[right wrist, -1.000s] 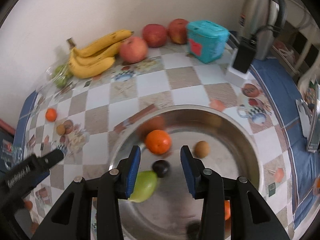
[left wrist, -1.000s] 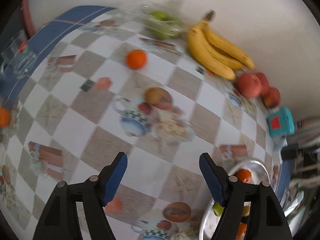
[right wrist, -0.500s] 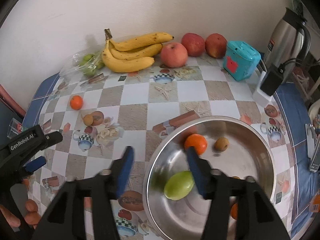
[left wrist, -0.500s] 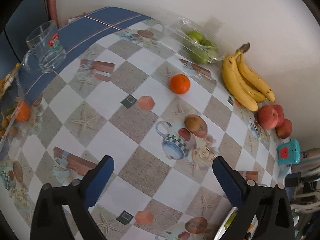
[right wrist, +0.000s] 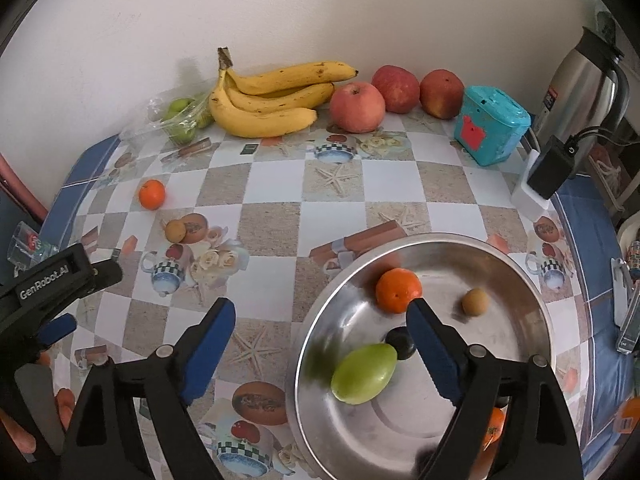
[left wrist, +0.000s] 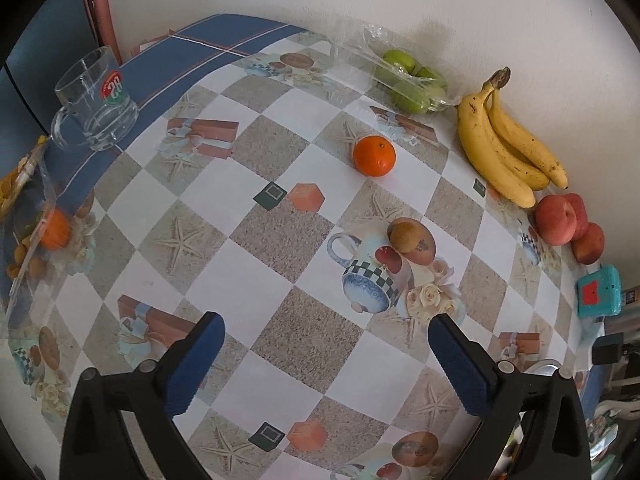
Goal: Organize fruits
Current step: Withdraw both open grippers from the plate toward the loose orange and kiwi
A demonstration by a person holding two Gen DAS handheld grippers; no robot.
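A steel bowl [right wrist: 536, 312] holds an orange [right wrist: 398, 290], a green mango [right wrist: 364, 372], a dark plum [right wrist: 398, 340] and a small brown fruit [right wrist: 475, 301]. My right gripper [right wrist: 320, 346] is open and empty above the bowl's left rim. My left gripper [left wrist: 324, 364] is open and empty above the table, well short of a loose orange [left wrist: 374, 156] and a small brown fruit [left wrist: 403, 236]. These show in the right wrist view as the orange [right wrist: 152, 194] and the brown fruit [right wrist: 175, 231]. Bananas [right wrist: 272, 100], three apples [right wrist: 357, 107] and bagged green fruits [right wrist: 182, 116] lie along the wall.
A glass mug [left wrist: 94, 100] stands at the table's far left edge. A teal box [right wrist: 490, 126], a steel kettle [right wrist: 584, 88] and a black plug [right wrist: 550, 170] stand at the right. A plastic bag with fruit [left wrist: 36, 220] hangs at the left edge.
Both grippers have pulled back and up and opened wider. The right one has moved left off the bowl's middle. The left one now looks at the loose orange and brown fruit.
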